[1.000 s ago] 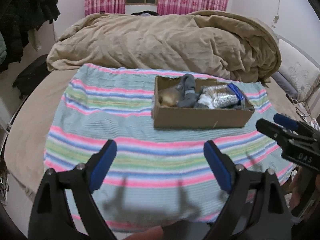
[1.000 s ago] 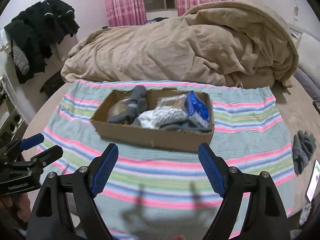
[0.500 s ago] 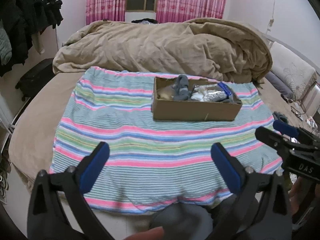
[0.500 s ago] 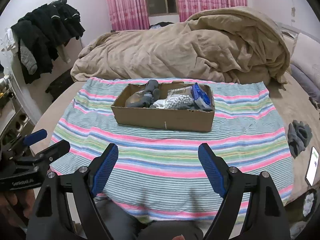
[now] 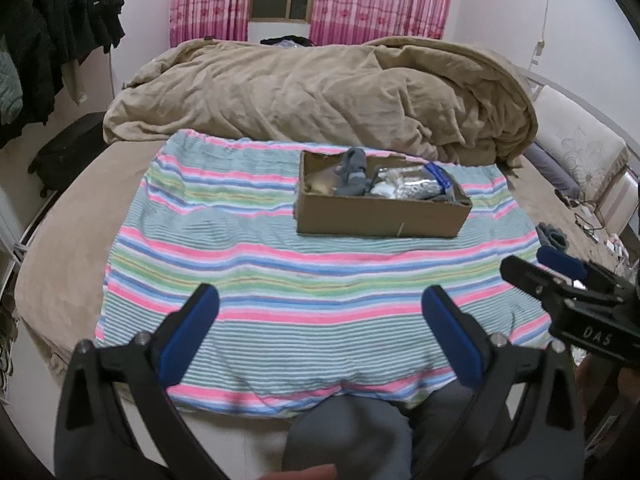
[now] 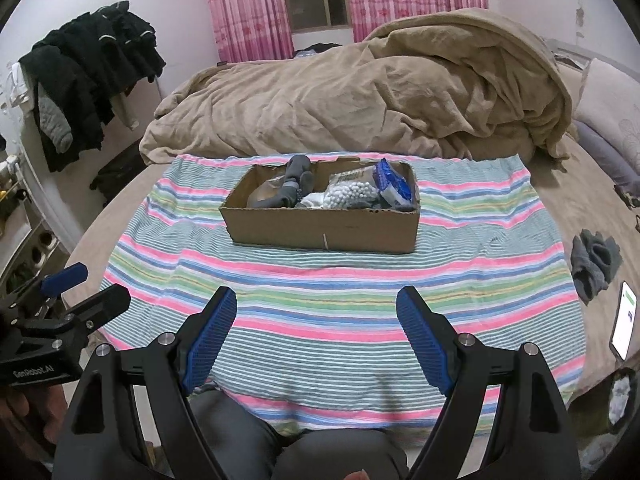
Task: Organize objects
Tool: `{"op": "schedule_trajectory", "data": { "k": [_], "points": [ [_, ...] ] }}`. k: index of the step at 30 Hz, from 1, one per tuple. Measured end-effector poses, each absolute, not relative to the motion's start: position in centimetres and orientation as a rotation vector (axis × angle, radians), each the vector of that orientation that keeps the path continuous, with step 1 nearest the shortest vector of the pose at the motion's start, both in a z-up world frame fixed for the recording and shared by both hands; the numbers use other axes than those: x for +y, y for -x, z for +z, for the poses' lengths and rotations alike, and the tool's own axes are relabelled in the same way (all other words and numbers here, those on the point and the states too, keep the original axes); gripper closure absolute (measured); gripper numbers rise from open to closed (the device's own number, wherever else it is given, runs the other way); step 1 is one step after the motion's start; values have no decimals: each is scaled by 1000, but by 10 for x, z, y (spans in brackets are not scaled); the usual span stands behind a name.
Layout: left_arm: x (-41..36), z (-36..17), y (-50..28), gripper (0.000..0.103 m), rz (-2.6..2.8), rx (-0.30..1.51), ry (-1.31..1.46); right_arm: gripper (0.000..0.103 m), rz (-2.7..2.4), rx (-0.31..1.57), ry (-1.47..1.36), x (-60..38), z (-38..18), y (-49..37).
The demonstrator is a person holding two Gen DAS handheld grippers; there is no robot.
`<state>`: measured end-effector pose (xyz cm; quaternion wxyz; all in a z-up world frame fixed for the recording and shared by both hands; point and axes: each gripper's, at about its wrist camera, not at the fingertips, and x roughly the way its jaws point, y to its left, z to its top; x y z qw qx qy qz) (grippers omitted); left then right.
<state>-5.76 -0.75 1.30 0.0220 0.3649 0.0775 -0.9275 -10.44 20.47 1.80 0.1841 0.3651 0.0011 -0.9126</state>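
Note:
A brown cardboard box (image 5: 380, 216) (image 6: 324, 228) sits on a striped towel (image 5: 280, 280) (image 6: 320, 292) on the bed. Inside lie grey socks (image 6: 296, 184), a clear bag of white beads (image 6: 352, 194) and a blue-topped packet (image 6: 394, 184). My left gripper (image 5: 320, 320) is open and empty, held well back from the box above the towel's near edge; it also shows in the right wrist view (image 6: 86, 290). My right gripper (image 6: 316, 328) is open and empty, also well back from the box; it shows at the right in the left wrist view (image 5: 540, 266).
A rumpled tan duvet (image 6: 360, 96) fills the far half of the bed. Loose grey socks (image 6: 594, 264) and a lit phone (image 6: 624, 326) lie right of the towel. Dark clothes (image 6: 88, 72) hang at left. The person's knees (image 6: 328, 448) are below the grippers.
Both grippers have pulled back and up from the box, so it looks smaller and farther. Both stayed open and empty. The box contents have not moved.

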Motion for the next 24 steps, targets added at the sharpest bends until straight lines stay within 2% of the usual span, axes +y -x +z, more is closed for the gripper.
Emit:
{"op": "schedule_trajectory", "data": {
  "k": [24],
  "points": [
    [-1,17,70,1,-2875,228,-1171,18,-2542,-33,-1053,209,16,111]
  ]
}}
